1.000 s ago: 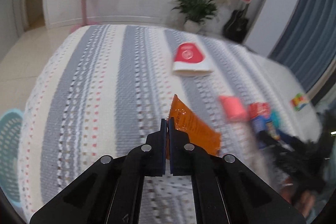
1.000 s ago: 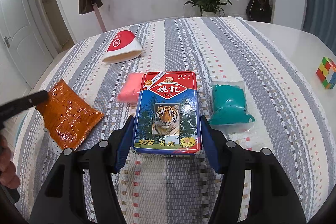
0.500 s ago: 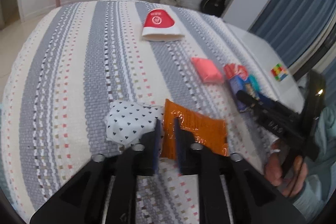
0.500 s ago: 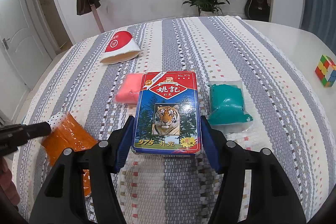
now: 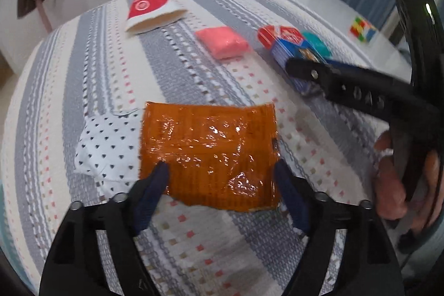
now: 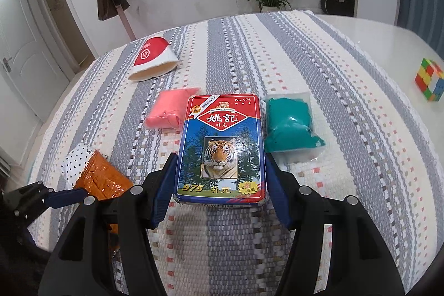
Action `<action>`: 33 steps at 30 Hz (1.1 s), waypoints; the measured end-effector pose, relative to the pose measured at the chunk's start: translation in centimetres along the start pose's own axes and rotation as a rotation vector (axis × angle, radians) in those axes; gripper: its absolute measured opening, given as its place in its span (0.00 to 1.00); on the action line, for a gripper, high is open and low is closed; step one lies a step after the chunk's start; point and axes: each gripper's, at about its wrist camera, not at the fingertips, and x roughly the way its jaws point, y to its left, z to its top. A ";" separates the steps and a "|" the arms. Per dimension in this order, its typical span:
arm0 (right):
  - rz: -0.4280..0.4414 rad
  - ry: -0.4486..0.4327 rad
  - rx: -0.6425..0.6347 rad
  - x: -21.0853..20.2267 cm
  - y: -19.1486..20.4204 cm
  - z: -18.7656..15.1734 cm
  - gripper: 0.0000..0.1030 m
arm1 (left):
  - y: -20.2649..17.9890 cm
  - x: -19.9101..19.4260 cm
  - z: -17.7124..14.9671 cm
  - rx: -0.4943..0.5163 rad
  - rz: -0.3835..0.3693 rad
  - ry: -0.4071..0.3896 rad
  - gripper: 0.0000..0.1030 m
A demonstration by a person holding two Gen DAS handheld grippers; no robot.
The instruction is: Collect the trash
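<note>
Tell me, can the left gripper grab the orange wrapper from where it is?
Probably yes. The left gripper is open, with its fingers on either side of the orange wrapper. Nothing lies between them. The wrapper lies partly over a dotted cloth, which might get pinched too.
</note>
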 end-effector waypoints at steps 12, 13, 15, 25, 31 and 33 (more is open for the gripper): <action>0.013 0.015 0.007 0.2 -0.2 0.1 0.56 | -1.7 1.1 -0.5 0.065 0.066 0.003 0.90; 0.014 0.015 0.009 0.2 -0.3 0.1 0.56 | -1.5 1.0 -0.5 0.053 0.062 -0.001 0.87; 0.008 0.015 0.006 0.1 -0.3 0.1 0.56 | -1.1 0.7 -0.4 0.052 0.077 -0.015 0.74; -0.014 -0.018 -0.058 -0.5 1.1 -0.1 0.56 | 0.8 -1.7 0.2 -0.036 0.038 -0.091 0.08; -0.008 -0.110 -0.141 -3.2 3.7 0.5 0.56 | 3.5 -6.7 0.1 -0.155 -0.062 -0.256 0.06; 0.004 -0.141 -0.166 -4.5 4.9 0.8 0.56 | 5.3 -9.0 -0.1 -0.224 -0.108 -0.327 0.06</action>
